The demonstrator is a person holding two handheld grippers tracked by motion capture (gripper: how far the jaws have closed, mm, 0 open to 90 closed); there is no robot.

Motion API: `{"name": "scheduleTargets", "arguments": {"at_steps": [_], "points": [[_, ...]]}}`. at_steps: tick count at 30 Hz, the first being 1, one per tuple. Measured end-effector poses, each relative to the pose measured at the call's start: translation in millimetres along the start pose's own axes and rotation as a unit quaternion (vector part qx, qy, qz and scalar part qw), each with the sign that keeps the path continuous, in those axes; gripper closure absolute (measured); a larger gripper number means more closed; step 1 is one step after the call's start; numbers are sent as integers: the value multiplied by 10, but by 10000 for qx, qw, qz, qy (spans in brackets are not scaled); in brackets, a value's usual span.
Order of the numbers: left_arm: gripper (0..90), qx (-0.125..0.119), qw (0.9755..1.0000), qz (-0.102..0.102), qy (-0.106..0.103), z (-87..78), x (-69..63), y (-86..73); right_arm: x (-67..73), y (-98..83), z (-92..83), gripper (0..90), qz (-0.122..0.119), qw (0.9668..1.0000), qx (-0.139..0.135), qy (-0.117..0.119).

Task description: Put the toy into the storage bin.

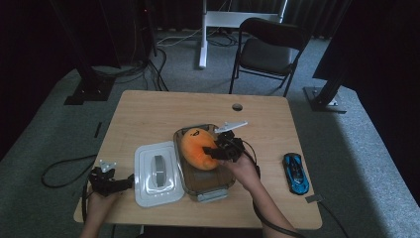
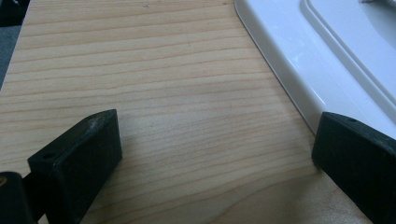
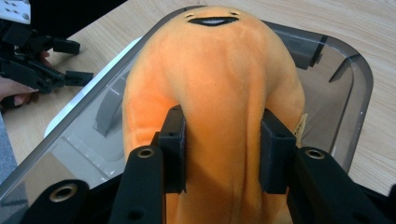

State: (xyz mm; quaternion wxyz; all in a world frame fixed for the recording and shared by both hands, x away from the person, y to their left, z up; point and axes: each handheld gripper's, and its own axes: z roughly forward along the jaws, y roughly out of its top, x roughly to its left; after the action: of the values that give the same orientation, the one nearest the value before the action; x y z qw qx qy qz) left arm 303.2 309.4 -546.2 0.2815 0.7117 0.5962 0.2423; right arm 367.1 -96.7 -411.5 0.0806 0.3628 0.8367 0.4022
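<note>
— So, where does your right gripper [image 3: 223, 151] stand?
— It sits over the clear container [image 1: 218, 186] in the middle of the table [image 1: 148, 106], and your jaws pinch a fold of the orange plush toy [image 1: 198, 148]. In the right gripper view the pads dent the fabric on both sides, so you are grasping the toy.
— And where is the toy itself?
— It lies inside the container, its stitched face turned toward the far end, its body filling most of the far half.
— What about your left gripper [image 2: 215, 158]?
— You hold it at the near left corner of the table with the jaws spread wide, nothing between them but bare wood. One jaw is just beside the edge of the white lid [image 1: 157, 173], which lies flat, touching the container's left side.
— Anything else on the table?
— A blue toy car [image 1: 295, 172] lies well apart to the right.
</note>
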Motion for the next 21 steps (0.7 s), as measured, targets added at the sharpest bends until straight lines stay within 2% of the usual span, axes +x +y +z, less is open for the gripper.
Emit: {"name": "scheduleTargets", "arguments": {"at_steps": [7,14,21], "points": [[19,1,10000,2,0,0,0,0,-45,-1,42,568,71,9999,101,-20],[19,0,10000,2,0,0,0,0,-82,-26,100,533,153,9996,233,81],[19,1,10000,3,0,-1,0,0,-53,-2,123,391,94,9988,404,249]]}}
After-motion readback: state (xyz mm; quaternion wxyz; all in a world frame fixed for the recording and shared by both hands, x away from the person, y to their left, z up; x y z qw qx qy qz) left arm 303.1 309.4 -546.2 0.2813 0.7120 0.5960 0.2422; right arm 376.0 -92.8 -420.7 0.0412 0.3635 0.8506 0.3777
